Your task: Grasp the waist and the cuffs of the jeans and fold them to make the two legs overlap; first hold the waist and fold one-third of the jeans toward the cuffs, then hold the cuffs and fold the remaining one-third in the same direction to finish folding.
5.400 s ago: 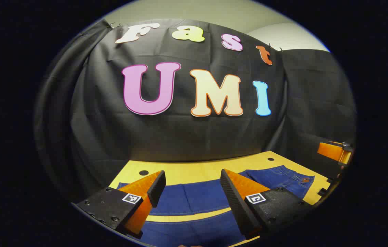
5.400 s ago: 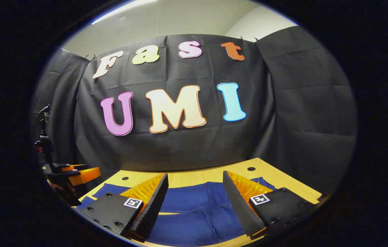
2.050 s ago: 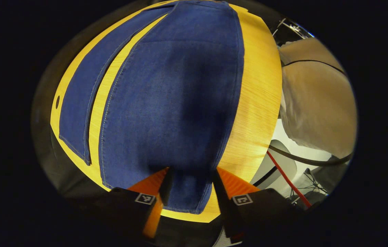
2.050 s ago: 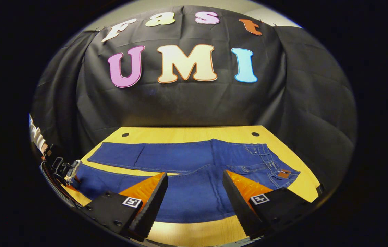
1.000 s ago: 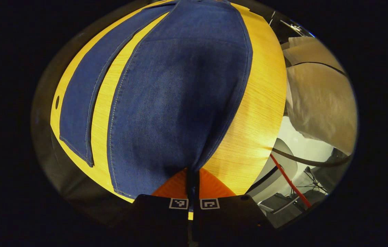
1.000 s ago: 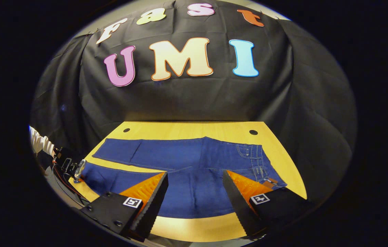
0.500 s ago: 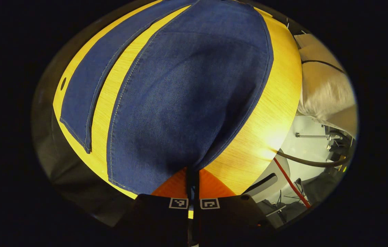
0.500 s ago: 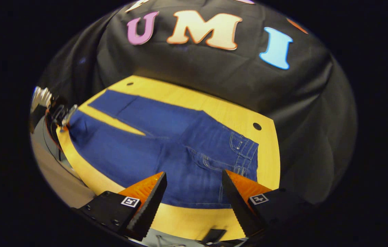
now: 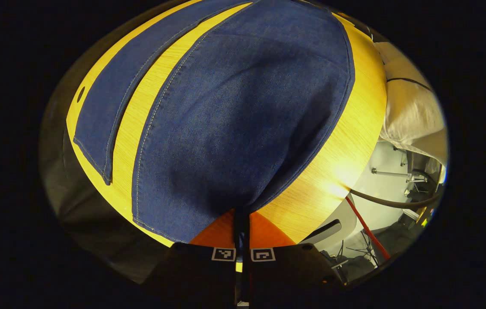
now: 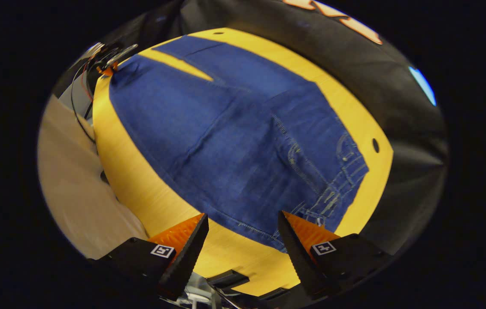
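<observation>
Desk edge: the jeans (image 10: pixel 243 141) lie flat on the yellow wooden desk (image 10: pixel 140 189), with a bare strip of wood between the denim and the near rim; a narrower bare strip runs past the waistband on the far side
Jeans position: in the left tool view the two legs stretch away from the camera, a wedge of bare desk (image 9: pixel 140 111) showing between them; the nearer leg's cuff (image 9: pixel 208 201) is at the desk's corner
Left tool: the left tool (image 9: pixel 241 219) has its fingers pressed together on the cuff of the nearer leg
Right tool: the right tool (image 10: pixel 243 244) is spread wide, hovering over the near desk rim just beside the waist (image 10: pixel 333 193), touching nothing
Surroundings: a pale sleeve (image 9: pixel 414 116) sits beyond the desk's near side; a red cable (image 9: pixel 367 231) and a dark cable hang below the rim; black cloth backs the desk
Count: one pair of jeans, two legs, two tools, two small round holes in the desk
</observation>
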The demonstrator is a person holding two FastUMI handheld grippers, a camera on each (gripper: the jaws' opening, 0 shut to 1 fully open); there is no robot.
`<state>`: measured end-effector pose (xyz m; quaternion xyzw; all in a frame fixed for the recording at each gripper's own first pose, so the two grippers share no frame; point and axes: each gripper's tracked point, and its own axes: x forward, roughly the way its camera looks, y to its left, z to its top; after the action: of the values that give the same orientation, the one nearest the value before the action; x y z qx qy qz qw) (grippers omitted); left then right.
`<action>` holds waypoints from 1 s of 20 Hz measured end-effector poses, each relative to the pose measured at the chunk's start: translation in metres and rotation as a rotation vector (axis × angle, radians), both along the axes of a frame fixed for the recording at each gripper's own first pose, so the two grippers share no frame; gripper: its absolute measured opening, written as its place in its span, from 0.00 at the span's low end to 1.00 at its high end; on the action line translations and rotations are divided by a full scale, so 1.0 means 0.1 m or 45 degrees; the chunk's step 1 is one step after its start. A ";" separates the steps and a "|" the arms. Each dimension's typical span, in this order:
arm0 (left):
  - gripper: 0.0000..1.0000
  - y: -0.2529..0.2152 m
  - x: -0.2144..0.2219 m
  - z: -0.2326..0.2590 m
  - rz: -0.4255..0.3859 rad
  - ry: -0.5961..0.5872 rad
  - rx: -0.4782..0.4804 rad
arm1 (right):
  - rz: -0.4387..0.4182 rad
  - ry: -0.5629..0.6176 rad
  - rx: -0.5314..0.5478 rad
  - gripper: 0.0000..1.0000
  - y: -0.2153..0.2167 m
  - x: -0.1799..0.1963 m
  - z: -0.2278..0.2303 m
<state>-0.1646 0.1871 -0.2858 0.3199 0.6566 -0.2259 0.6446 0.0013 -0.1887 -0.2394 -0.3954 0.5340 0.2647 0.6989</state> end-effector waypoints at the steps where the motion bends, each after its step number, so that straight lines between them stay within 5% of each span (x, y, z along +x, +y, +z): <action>1: 0.00 -0.01 0.00 0.00 -0.001 0.015 0.005 | 0.033 0.042 -0.022 1.00 -0.02 -0.02 -0.08; 10: 0.00 0.00 0.01 0.01 0.038 0.063 -0.017 | 0.161 0.213 -0.167 1.00 -0.11 -0.06 -0.47; 20: 0.00 0.00 0.02 0.00 0.047 0.055 -0.024 | 0.147 0.235 -0.209 0.97 -0.14 -0.07 -0.59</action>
<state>-0.1625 0.1867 -0.2854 0.2967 0.6739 -0.2270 0.6374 -0.0057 -0.2031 -0.2982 -0.4554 0.5921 0.2952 0.5957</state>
